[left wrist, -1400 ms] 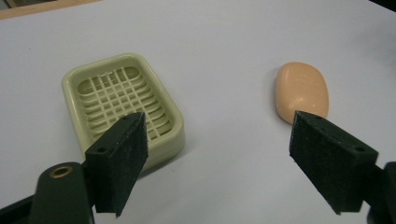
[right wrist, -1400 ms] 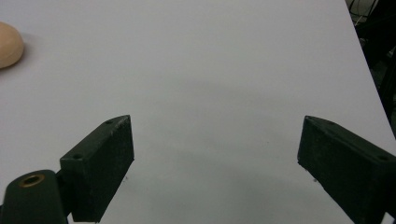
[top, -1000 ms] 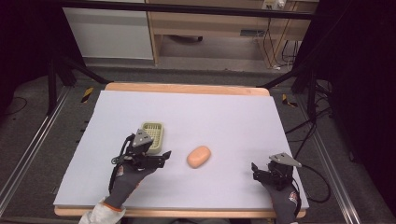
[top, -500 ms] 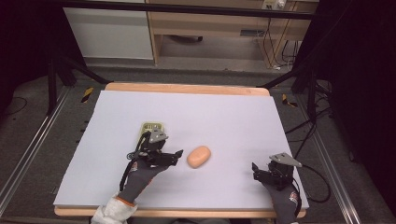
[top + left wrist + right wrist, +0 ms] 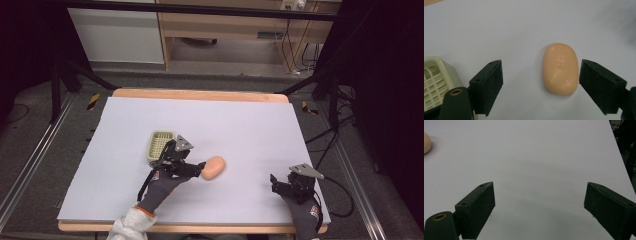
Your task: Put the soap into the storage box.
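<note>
Two grippers sit low over the white tabletop [image 5: 250, 125], one in each gloved hand. In the high view the left gripper [image 5: 196, 169] lies near the middle of the near half of the tabletop, pointing right, with its tips just at the left end of the soap bar [image 5: 214, 167]. In the left gripper view the left gripper's fingers [image 5: 489, 86] stand released and spread wide. The peach-coloured soap [image 5: 560, 68] lies flat on the tabletop between them, much closer to the right-hand finger, which is just beside it; I cannot tell whether that finger touches it. The left-hand finger stands well apart from the bar. A faint stamped mark shows on the soap's upper face.

Just left of and slightly beyond the left gripper sits a pale green soap dish [image 5: 159, 146] with a slotted grid floor; its corner also shows at the left edge of the left gripper view, beside the left-hand finger.

Near the right near corner of the tabletop, the right gripper [image 5: 280, 184] is well apart from the soap. Its fingers [image 5: 477, 207] are likewise released and wide apart, with bare tabletop between them. The soap's edge peeks in at the far left of the right gripper view.
</note>
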Motion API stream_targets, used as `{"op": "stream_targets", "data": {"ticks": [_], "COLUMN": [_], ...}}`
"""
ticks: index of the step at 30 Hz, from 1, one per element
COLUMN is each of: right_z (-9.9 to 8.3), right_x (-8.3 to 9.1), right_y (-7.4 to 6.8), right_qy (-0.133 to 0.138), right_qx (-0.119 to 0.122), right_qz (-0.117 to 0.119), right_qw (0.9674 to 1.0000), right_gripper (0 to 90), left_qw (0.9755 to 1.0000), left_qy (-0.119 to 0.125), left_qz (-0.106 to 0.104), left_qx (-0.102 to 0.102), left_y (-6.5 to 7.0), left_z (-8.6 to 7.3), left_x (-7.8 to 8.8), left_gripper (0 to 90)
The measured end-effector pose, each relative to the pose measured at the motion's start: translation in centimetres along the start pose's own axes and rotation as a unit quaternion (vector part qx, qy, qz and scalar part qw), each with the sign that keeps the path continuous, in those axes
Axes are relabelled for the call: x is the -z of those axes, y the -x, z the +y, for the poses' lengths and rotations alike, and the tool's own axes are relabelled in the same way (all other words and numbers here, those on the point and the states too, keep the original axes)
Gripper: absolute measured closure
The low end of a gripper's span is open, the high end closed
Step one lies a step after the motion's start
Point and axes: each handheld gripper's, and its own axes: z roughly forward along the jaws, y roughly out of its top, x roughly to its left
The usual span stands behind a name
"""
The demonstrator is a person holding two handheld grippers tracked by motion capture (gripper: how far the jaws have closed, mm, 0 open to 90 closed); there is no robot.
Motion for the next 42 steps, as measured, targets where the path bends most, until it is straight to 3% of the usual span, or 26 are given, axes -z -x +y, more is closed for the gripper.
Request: {"op": "stream_targets", "data": {"ticks": [27,42], "right_z": [0.0,0.0], "right_x": [-0.2,-0.3], "right_y": [-0.1,-0.1], "right_qy": [-0.007,-0.007], "right_qx": [-0.001,-0.003], "right_qz": [0.002,0.001], "right_qw": [1.0000,1.0000], "right_gripper": [10.6,10.6], "left_qw": [0.9991,0.9980], "left_qy": [-0.038,-0.055], "left_qz": [-0.014,-0.017], "left_qx": [-0.014,-0.027], "left_y": [1.6,2.3], "left_z": [0.4,0.6], "left_x": [-4.0,-5.3], "left_gripper": [18.5,18.5]}}
